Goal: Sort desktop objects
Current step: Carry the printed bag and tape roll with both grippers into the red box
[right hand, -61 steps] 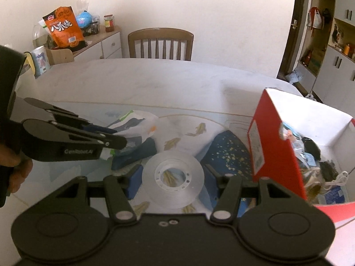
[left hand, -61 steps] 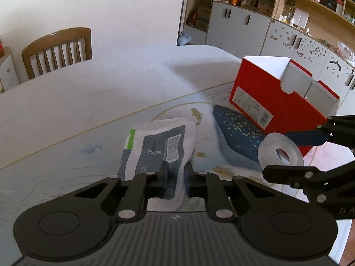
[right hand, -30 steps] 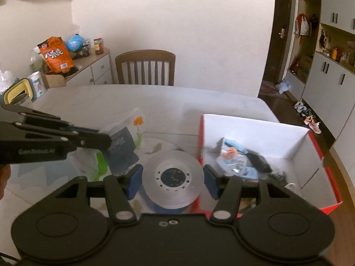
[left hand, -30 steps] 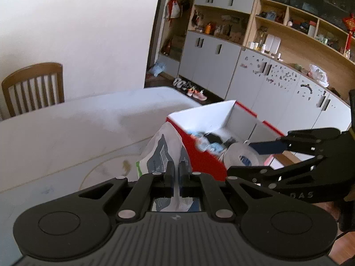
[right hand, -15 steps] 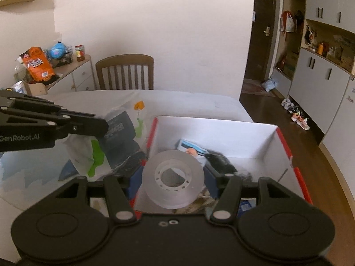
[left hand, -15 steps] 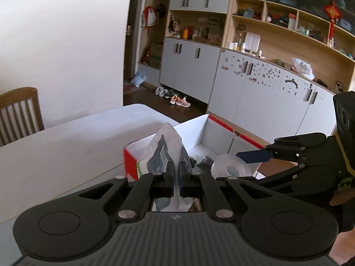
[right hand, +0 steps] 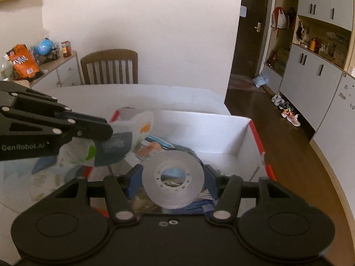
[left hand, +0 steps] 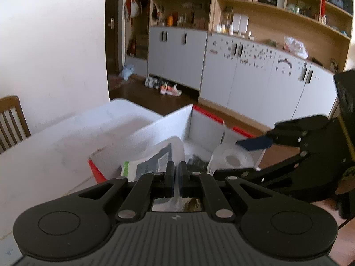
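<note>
A: Carrying both items over the box now. Tape roll is pinched across its rim by the right gripper, hanging right above the clutter inside. Left gripper, jaws pressed together on a thin edge of the plastic pouch, pouch dangling ahead of the tips, just inside the near wall.

B: Risks?

A: My read: pouch is floppy and sits close to the box edge, so on release it could drape over the wall and slide out. Roll may land on the pile and tip or roll. Both grippers are near each other, so a clash is possible if they drop together.

B: Surroundings?

A: Box sits on a white table. Wooden chair beyond it, grey cabinets and dark wood floor to the side.
</note>
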The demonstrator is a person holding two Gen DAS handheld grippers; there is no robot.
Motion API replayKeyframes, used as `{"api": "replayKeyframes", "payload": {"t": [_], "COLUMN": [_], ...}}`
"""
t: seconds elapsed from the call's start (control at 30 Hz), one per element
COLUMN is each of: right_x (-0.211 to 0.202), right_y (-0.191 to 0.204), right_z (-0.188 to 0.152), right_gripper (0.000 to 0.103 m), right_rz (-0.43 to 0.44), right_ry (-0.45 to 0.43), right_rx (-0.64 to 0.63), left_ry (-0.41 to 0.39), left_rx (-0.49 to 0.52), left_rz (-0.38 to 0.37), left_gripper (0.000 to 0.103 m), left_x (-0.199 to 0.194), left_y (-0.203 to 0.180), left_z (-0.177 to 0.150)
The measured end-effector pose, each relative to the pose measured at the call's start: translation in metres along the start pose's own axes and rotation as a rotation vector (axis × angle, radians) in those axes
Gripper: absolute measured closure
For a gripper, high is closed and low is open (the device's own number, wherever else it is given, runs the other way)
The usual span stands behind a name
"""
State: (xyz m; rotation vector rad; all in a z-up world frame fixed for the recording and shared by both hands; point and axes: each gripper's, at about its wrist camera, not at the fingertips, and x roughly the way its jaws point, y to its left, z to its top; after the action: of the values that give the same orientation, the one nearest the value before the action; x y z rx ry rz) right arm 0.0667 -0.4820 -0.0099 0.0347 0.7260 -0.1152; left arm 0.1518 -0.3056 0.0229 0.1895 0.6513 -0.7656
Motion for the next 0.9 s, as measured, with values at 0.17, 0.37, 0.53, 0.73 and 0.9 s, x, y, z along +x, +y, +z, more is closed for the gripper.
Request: {"api": "replayKeyframes", "payload": {"t": [0.17,0.37,0.53,0.73,0.9], "right_x": [0.018,0.038,0.053,0.069,0.084], "right_y": [-0.016,-0.03,-0.037,-0.044,-0.044], "right_z": [-0.005,-0.009,-0.012,-0.013,-0.015], "right_gripper": [0.045,0.045,0.045,0.045,0.045], "right_rz": [-0.001,-0.004,0.012,0.055,0.067], "right_ry": [0.038,0.078,0.109,0.149,0.185], "right_rx": [0.009,-0.002,-0.032,-0.057,-0.081], "left_ry": [0.047,0.076,0.112,0.159,0.193], "left_rx": [0.002,0.028,0.017,-0.033,-0.067], "left_rz": [-0.016,-0.023,-0.028,-0.038,-0.041], "left_gripper": [0.1,0.1,0.1,0.1,0.1], "left_x": [0.026,0.05,0.069,0.085,0.092], "left_y": [-0.004,-0.014,-0.014,-0.008,-0.002], "left_z": [-0.008,-0.007,-0.008,-0.014,-0.017]}}
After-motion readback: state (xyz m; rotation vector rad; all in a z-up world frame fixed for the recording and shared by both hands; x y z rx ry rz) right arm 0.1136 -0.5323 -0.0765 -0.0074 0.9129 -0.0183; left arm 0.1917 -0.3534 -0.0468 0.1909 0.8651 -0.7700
